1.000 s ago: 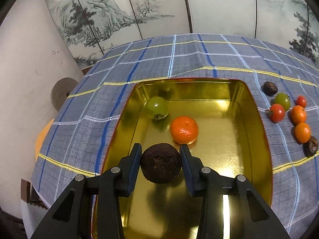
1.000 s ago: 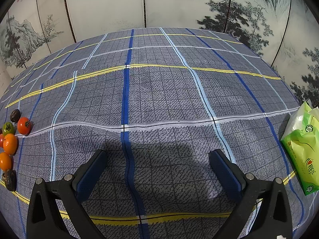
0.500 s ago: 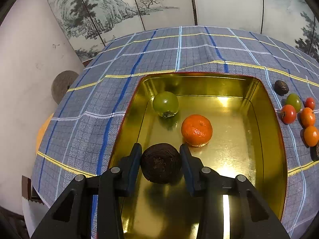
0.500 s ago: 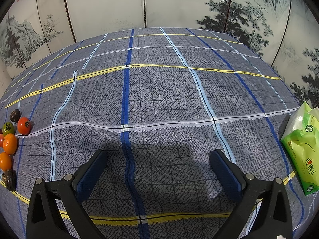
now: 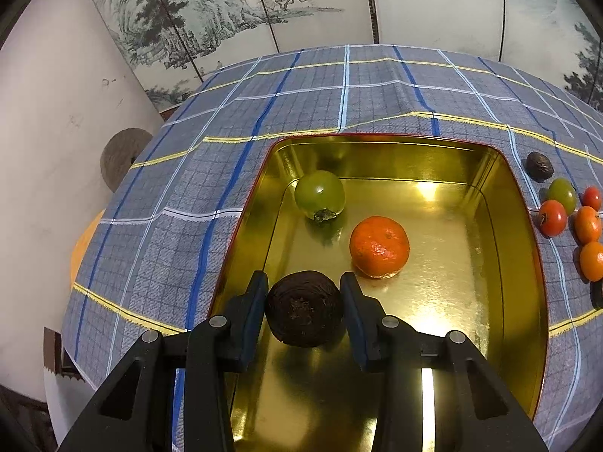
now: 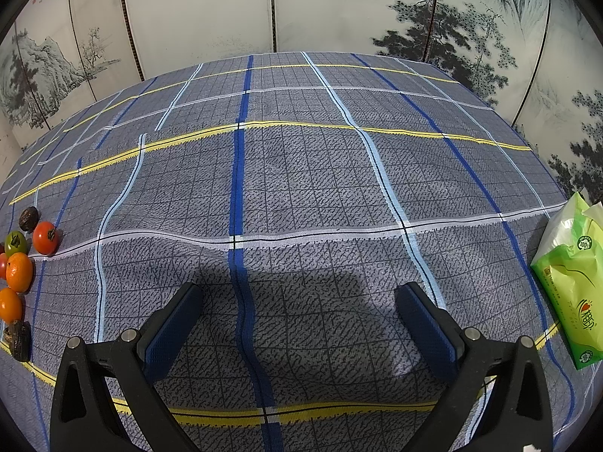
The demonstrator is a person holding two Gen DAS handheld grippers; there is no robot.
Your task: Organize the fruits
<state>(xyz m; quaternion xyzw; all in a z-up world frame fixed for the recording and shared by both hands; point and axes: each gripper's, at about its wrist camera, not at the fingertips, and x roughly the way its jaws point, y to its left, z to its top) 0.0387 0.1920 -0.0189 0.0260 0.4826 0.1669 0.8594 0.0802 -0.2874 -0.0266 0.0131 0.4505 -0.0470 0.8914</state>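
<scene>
My left gripper (image 5: pixel 303 303) is shut on a dark brown round fruit (image 5: pixel 304 310), held low over the near left part of a gold tray (image 5: pixel 520 263). Inside the tray lie a green fruit (image 5: pixel 319 195) at the back left and an orange mandarin (image 5: pixel 379 246) in the middle. Right of the tray, loose on the cloth, sit a dark fruit (image 5: pixel 539 165), a green one (image 5: pixel 562 195), red tomatoes (image 5: pixel 552 217) and orange fruits (image 5: pixel 588 224). My right gripper (image 6: pixel 301 326) stands open over bare checked cloth, with the loose fruits (image 6: pixel 19 271) far to its left.
A grey-blue checked tablecloth (image 6: pixel 301 173) covers the table, and its left edge drops off beside the tray. A green tissue pack (image 6: pixel 573 278) lies at the right edge in the right wrist view. Painted screen panels (image 5: pixel 233 11) stand behind the table.
The left gripper has sunk toward the tray with the dark fruit, so the tray and its fruits sit lower and nearer in view. The right gripper has not moved.
</scene>
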